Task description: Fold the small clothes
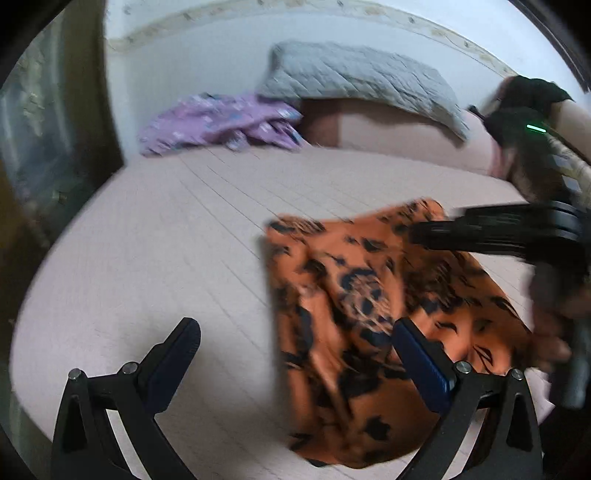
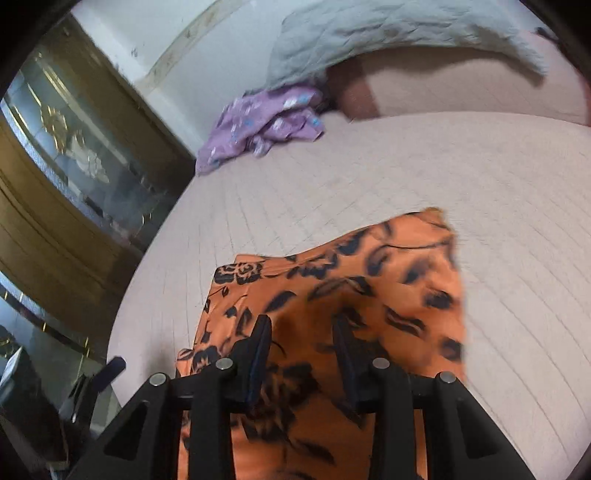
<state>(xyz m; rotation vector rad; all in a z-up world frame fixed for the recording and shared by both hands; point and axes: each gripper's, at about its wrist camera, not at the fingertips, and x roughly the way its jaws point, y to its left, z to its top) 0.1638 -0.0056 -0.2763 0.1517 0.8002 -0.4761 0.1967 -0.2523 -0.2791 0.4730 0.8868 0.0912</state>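
An orange garment [image 1: 351, 295] [image 2: 369, 277] with black flower print lies partly spread on the pink quilted bed [image 1: 147, 240] [image 2: 480, 184]. In the right wrist view my right gripper [image 2: 301, 328] stands narrow, with a bunched fold of the orange cloth between its pads. The left wrist view shows that same right gripper [image 1: 417, 232] reaching in from the right over the garment's far part. My left gripper [image 1: 299, 339] is wide open low over the bed; its right finger [image 1: 421, 365] overlaps the garment's near left part, gripping nothing.
A crumpled purple flowered garment [image 1: 221, 122] [image 2: 262, 122] lies at the bed's far left. A grey quilted blanket [image 1: 362, 77] [image 2: 388, 33] is draped at the back. A wooden cabinet with glass [image 2: 74, 166] stands left of the bed. A hand [image 1: 554, 332] holds the right gripper.
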